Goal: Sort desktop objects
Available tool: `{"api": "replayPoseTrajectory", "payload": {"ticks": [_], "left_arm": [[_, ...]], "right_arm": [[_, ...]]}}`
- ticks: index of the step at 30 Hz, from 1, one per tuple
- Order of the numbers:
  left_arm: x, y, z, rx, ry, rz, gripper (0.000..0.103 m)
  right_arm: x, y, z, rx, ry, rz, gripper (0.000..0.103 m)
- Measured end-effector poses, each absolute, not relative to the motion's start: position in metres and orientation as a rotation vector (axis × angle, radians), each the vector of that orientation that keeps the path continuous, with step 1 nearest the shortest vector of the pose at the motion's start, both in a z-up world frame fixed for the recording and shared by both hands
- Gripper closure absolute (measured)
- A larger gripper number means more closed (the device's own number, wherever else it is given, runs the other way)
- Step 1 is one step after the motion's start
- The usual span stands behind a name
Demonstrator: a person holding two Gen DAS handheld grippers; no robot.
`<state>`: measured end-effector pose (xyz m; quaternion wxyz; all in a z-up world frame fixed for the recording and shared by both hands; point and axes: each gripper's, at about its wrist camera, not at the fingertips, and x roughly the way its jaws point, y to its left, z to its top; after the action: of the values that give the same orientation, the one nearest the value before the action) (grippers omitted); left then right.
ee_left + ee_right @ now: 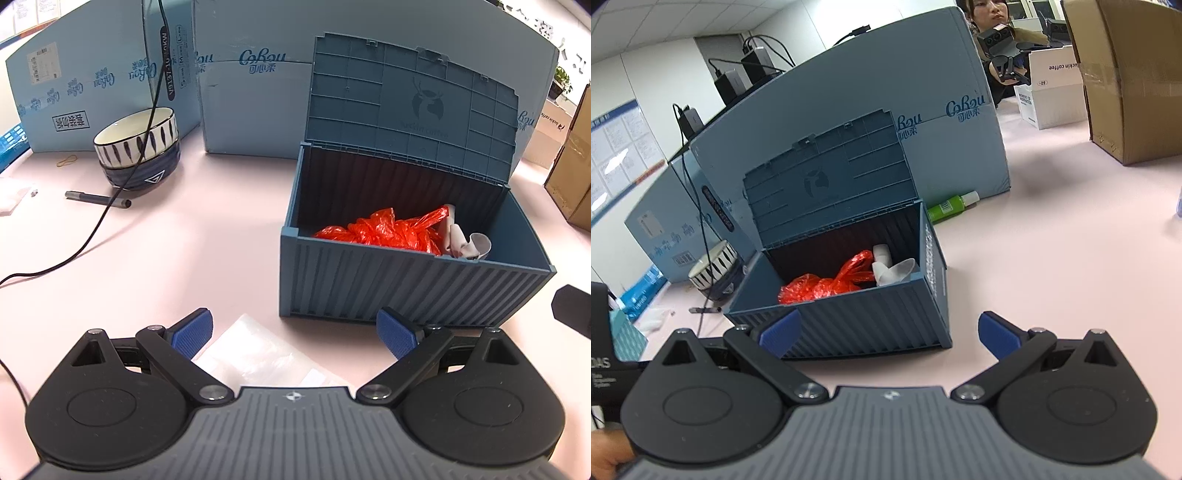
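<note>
A blue container-shaped box [406, 288] stands on the pink desk with its lid [413, 103] open. Inside lie a crumpled red plastic bag [384, 230] and white paper scraps [469, 243]. My left gripper [293, 338] is open and empty, low over a clear plastic bag [266, 354] in front of the box. In the right wrist view the box [871, 325] sits just ahead, with the red bag [827, 282] and the white scraps [892, 269] inside. My right gripper [888, 334] is open and empty in front of the box.
Stacked bowls [138, 147], a grey pen [98, 199], a black cable [110, 210] and a rubber band [66, 160] lie at the left. Large blue cartons [240, 92] stand behind. A green bottle [951, 206] lies to the right of the box. Brown cardboard boxes [1130, 74] stand at the right.
</note>
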<state>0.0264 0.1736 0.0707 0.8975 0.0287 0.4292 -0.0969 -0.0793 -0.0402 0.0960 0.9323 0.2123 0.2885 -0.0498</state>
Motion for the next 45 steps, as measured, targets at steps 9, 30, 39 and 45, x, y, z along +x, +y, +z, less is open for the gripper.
{"api": "replayPoseTrajectory", "payload": {"ticks": [9, 30, 39, 45], "left_arm": [[0.023, 0.181, 0.074, 0.085, 0.908, -0.168, 0.007], [0.029, 0.178, 0.073, 0.138, 0.970, -0.162, 0.007], [0.031, 0.173, 0.073, 0.143, 0.983, -0.205, 0.007], [0.033, 0.172, 0.071, 0.148, 0.999, -0.215, 0.007]], "right_arm": [[-0.072, -0.036, 0.095, 0.399, 0.622, -0.130, 0.000], [-0.056, -0.015, 0.117, 0.216, 0.608, -0.159, 0.000], [-0.050, -0.014, 0.121, 0.208, 0.607, -0.101, 0.000], [-0.050, -0.012, 0.123, 0.219, 0.585, -0.109, 0.000]]}}
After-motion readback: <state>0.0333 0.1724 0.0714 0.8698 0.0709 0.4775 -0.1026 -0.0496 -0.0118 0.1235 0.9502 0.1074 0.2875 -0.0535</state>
